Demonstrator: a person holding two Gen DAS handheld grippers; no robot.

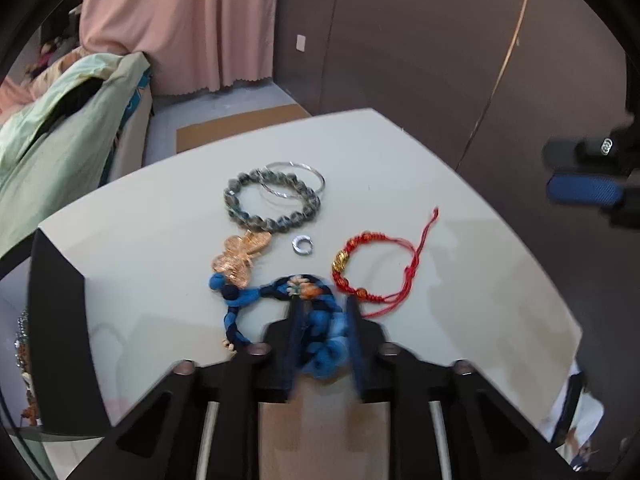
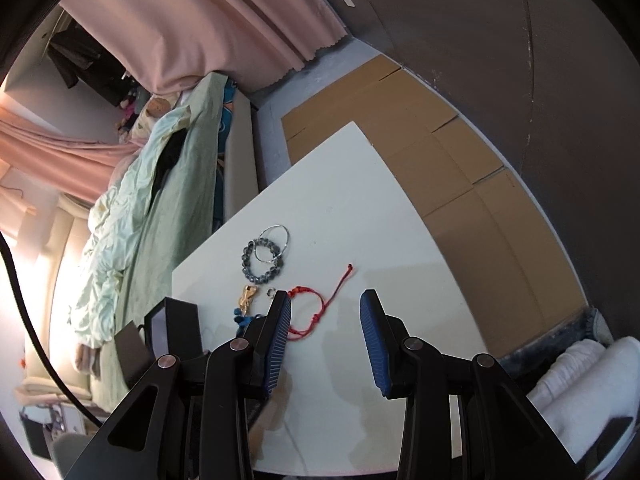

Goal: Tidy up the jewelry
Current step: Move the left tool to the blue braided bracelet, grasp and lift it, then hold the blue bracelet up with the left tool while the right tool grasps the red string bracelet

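Observation:
Jewelry lies on a white table (image 1: 460, 248). My left gripper (image 1: 323, 304) has its jaws narrowed around a blue braided fabric bracelet (image 1: 320, 344) near the front edge. Beyond it lie a red cord bracelet (image 1: 370, 270), a gold butterfly brooch (image 1: 240, 258), a small silver ring (image 1: 302, 245), a grey bead bracelet (image 1: 272, 200) and thin silver bangles (image 1: 296, 180). My right gripper (image 2: 326, 300) is open and empty above the table, right of the red cord bracelet (image 2: 310, 312). The bead bracelet (image 2: 262, 260) shows beyond it.
A black jewelry box (image 1: 60, 320) stands open at the table's left; it also shows in the right wrist view (image 2: 172, 332). A bed with green bedding (image 2: 152, 184) lies left of the table. Cardboard (image 2: 440, 152) covers the floor beyond it.

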